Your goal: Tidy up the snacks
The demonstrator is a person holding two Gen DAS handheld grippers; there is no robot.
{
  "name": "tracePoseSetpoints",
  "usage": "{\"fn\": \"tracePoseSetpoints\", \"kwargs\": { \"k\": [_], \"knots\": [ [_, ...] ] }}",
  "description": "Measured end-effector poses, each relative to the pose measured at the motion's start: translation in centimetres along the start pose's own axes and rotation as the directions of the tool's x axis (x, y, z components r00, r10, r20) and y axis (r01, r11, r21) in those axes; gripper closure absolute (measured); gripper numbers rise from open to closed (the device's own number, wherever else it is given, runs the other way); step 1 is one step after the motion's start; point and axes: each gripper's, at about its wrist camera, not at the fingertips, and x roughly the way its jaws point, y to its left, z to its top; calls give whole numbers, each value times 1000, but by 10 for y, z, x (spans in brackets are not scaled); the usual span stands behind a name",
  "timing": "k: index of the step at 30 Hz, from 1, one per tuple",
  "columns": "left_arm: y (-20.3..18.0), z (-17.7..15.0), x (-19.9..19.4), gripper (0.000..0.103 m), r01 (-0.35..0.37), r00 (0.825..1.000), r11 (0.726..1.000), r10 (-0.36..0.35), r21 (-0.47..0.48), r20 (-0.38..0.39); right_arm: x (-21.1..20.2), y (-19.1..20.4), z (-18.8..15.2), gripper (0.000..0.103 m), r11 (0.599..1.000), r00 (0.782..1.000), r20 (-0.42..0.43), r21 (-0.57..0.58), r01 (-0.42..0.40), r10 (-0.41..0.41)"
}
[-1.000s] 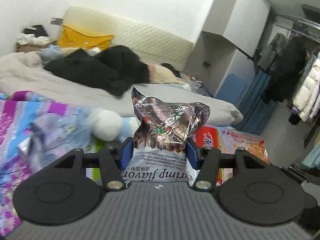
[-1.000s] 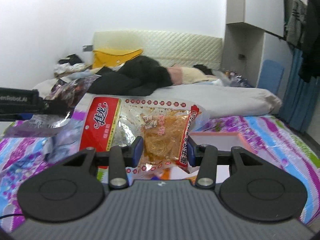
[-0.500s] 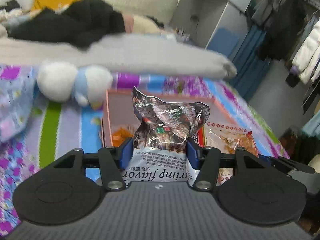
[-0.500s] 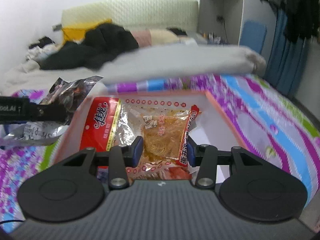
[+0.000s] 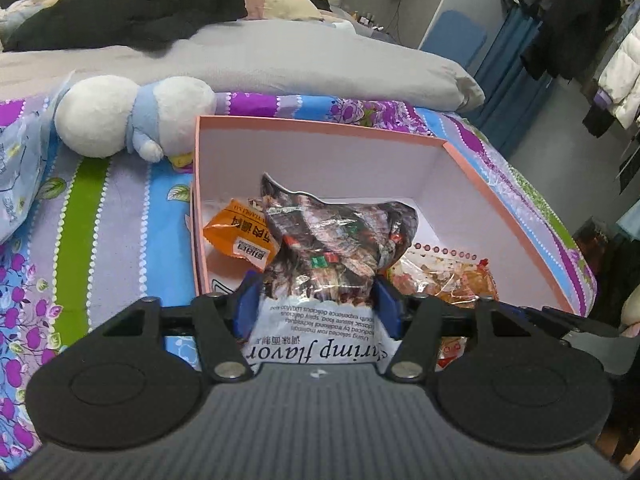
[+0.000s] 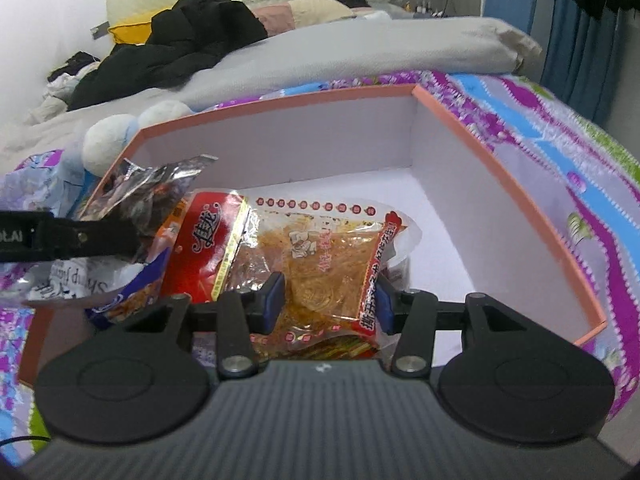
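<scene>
The left gripper (image 5: 316,306) has the shrimp-flavour bag (image 5: 332,256) between its blue fingers (image 5: 246,304); its jaws have just been opening, yet both fingers touch the bag's crumpled sides, so the grip holds. The bag hangs inside the pink box (image 5: 320,126), over the box's near left part, beside an orange packet (image 5: 240,236) lying against the box's left wall. The right gripper (image 6: 330,300) has the red noodle packet (image 6: 316,256) between its fingers (image 6: 274,300), which press on its clear wrapper; these jaws too have just been opening slightly. That packet sits low in the middle of the box, over other wrappers on the box floor.

The left wrist view alone shows the orange packet and the white and blue plush toy (image 5: 132,116) on the striped bedsheet (image 5: 100,220) just left of the box. The right wrist view shows the left gripper's arm reaching in from the box's left side, and the bare white floor at the box's far right corner.

Both grippers tilt downward into the box, side by side.
</scene>
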Motion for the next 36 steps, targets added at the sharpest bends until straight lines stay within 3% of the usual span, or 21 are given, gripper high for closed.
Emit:
{"fn": "tracePoseSetpoints", "kwargs": {
  "k": [2,5,13,23,29,36],
  "knots": [
    [-1,1,-3,22,-12,1000,1000,12,5,1,-2,0,0,47,1000,1000,-3,4,15,-15],
    [-3,3,-13,16,-16,1000,1000,16,11,13,-10,0,-1,40,1000,1000,8,8,20,-20],
    [-14,17,-72,16,18,994,999,-23,51,104,-57,5,17,40,999,994,101,5,47,-47],
    [-32,32,-171,15,19,969,992,-49,125,244,-147,21,35,40,999,965,258,16,48,-50],
    [-43,21,-229,3,-8,948,983,-50,183,313,-196,34,28,40,999,944,327,31,31,-39],
    [-38,-10,-270,0,-23,943,977,-49,211,330,-227,47,6,40,998,933,355,46,45,-59]
  ]
}}
